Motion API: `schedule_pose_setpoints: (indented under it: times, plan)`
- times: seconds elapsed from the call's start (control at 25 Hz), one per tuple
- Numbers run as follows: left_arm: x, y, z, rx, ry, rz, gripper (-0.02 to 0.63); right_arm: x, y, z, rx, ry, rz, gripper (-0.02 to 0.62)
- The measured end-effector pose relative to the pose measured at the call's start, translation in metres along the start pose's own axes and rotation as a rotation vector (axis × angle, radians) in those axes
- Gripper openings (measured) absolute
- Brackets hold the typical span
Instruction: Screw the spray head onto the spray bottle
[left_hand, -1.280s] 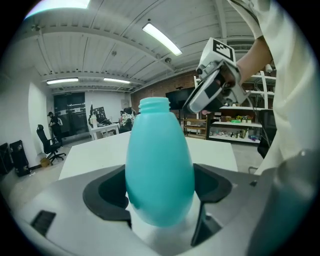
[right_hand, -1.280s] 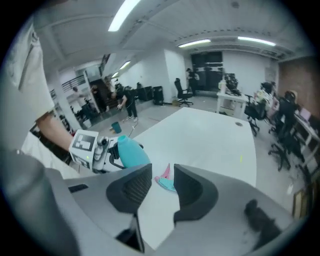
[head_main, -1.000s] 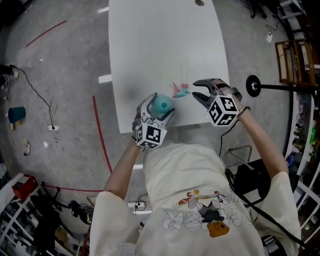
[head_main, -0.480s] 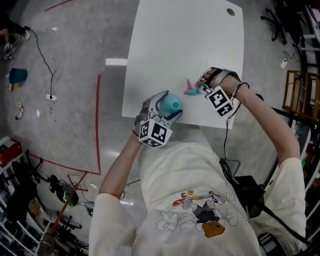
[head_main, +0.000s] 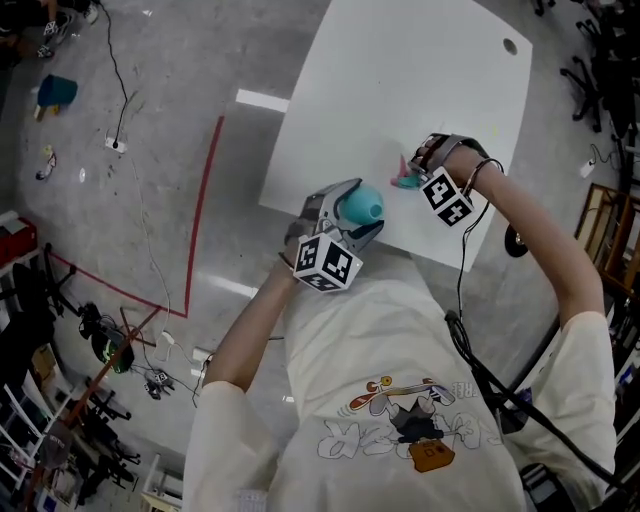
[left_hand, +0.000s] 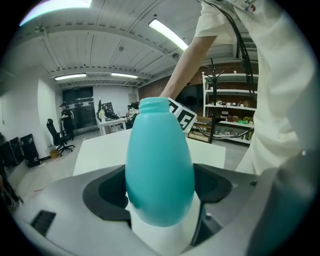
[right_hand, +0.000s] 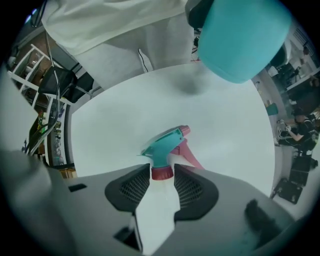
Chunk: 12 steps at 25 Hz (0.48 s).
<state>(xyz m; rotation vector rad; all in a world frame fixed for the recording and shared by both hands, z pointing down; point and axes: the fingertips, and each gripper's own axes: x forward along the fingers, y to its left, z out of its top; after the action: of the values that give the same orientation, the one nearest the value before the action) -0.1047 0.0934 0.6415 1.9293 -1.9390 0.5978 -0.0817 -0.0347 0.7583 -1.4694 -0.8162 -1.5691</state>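
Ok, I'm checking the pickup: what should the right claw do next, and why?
Probably close on the spray head at its red collar. The right claw points down with that collar between its pads, which have just been opening, and the head lies on the table. The left claw already grips the bottle.

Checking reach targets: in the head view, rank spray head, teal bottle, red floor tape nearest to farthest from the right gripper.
1. Spray head: on the table, between the right gripper's jaws, which have just been opening.
2. Teal bottle: lower left, clamped in the left gripper.
3. Red floor tape: far left, off the table.
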Motion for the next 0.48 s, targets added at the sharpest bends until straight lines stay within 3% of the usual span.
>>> schedule_pose_setpoints:
  times: [0.32, 0.48]
  plan:
    - [0.004, -0.005, 0.003, -0.009, 0.029, 0.019, 0.397, 0.011, 0.022, -0.007, 0.01, 0.026, 0.061, 0.14]
    - [-0.004, 0.003, -0.001, -0.016, 0.038, 0.028, 0.397, 0.007, 0.014, 0.006, 0.158, -0.026, 0.04, 0.137]
